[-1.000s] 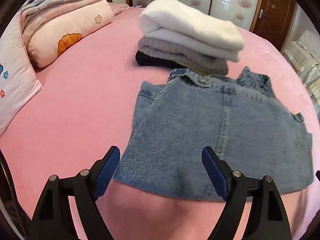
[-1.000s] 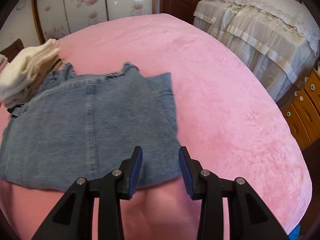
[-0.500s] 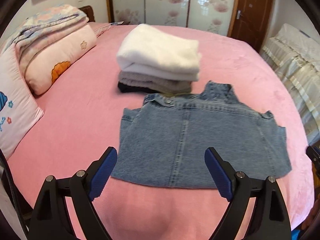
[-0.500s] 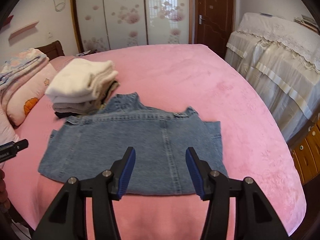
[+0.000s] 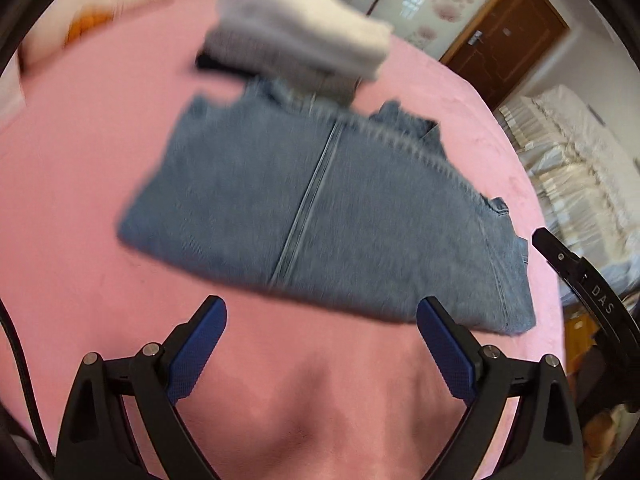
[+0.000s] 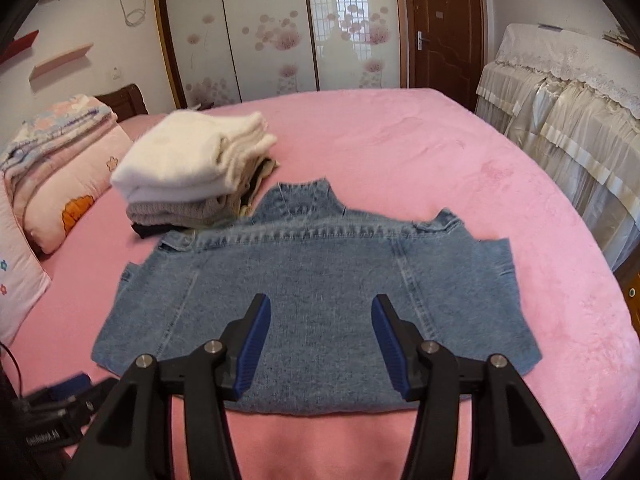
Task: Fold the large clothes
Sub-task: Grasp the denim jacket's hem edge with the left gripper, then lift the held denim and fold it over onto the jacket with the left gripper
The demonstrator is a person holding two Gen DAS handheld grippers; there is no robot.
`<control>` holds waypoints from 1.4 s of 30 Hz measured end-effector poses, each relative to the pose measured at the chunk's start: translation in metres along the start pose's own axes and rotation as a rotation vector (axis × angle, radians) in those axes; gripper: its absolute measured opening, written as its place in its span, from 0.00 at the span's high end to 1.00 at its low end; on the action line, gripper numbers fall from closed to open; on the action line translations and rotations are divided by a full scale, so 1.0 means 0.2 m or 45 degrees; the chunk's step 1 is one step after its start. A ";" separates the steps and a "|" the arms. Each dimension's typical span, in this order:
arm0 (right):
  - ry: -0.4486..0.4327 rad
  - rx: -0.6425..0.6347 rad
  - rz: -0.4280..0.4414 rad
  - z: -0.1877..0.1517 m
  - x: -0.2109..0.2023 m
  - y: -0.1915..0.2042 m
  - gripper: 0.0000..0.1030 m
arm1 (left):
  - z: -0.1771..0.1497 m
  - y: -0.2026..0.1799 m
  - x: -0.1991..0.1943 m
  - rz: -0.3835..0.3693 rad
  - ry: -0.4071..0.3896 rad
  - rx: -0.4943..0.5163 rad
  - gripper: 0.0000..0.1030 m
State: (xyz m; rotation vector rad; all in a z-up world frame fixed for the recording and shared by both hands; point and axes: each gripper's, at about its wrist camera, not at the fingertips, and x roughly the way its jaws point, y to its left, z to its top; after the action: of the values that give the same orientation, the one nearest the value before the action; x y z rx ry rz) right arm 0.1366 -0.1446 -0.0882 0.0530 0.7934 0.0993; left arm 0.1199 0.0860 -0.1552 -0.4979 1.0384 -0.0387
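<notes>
Both tongs have pulled back from the denim jacket (image 6: 316, 300) in the last second — a moment ago the hem sat right between the fingers, and now it lies ahead of them, untouched. The left gripper (image 5: 320, 356) is spread wide and holds nothing; its view is smeared, so it looks to be swinging just now. The right gripper (image 6: 320, 344) is parted too, more than a second ago, and empty, hovering over the jacket's near hem. The jacket lies flat on the pink bed (image 6: 440, 152), back up, sleeves already tucked under — the side folds look done. Beyond the tongs its collar touches the stack of folded clothes (image 6: 188, 172). I'd guess the next step is gripping the hem to fold it towards the collar.
</notes>
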 end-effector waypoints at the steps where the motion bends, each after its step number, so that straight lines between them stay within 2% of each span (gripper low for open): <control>1: 0.001 -0.010 -0.009 -0.02 0.04 0.01 0.49 | -0.03 0.04 0.05 -0.022 0.008 -0.038 0.07; 9: 0.029 -0.028 -0.011 -0.12 0.24 0.04 0.49 | -0.05 0.28 0.28 -0.080 -0.059 -0.172 0.07; 14: 0.037 -0.029 0.004 -0.16 0.30 0.05 0.49 | 0.03 0.31 0.33 -0.082 -0.159 -0.157 0.07; 19: 0.043 -0.038 0.015 -0.18 0.34 0.06 0.49 | 0.14 0.31 0.39 -0.062 -0.210 -0.160 0.07; 25: 0.039 -0.091 -0.011 -0.18 0.40 0.10 0.51 | 0.25 0.33 0.42 -0.066 -0.276 -0.252 0.08; 27: 0.039 -0.126 -0.024 -0.18 0.42 0.12 0.56 | 0.27 0.33 0.41 -0.047 -0.308 -0.286 0.18; 28: 0.047 -0.145 -0.033 -0.18 0.44 0.14 0.62 | 0.28 0.33 0.40 -0.012 -0.326 -0.299 0.34; 29: 0.056 -0.157 -0.034 -0.18 0.46 0.15 0.65 | 0.29 0.32 0.39 0.046 -0.331 -0.291 0.56; 31: 0.075 -0.171 -0.033 -0.19 0.50 0.17 0.73 | 0.30 0.30 0.38 0.081 -0.347 -0.271 0.72; 32: 0.086 -0.177 -0.034 -0.20 0.52 0.17 0.73 | 0.31 0.29 0.36 0.089 -0.361 -0.265 0.76; 37: 0.114 -0.167 -0.019 -0.24 0.59 0.16 0.75 | 0.30 0.11 0.22 0.176 -0.496 -0.128 0.81; 42: 0.127 -0.098 0.066 -0.25 0.60 0.09 0.75 | 0.27 -0.15 0.04 0.155 -0.654 0.026 0.83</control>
State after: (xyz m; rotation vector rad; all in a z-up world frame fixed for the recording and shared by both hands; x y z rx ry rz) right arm 0.1834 -0.1126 -0.2075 -0.0046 0.8869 0.1827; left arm 0.1749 0.0768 -0.1268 -0.3958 0.5620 0.1787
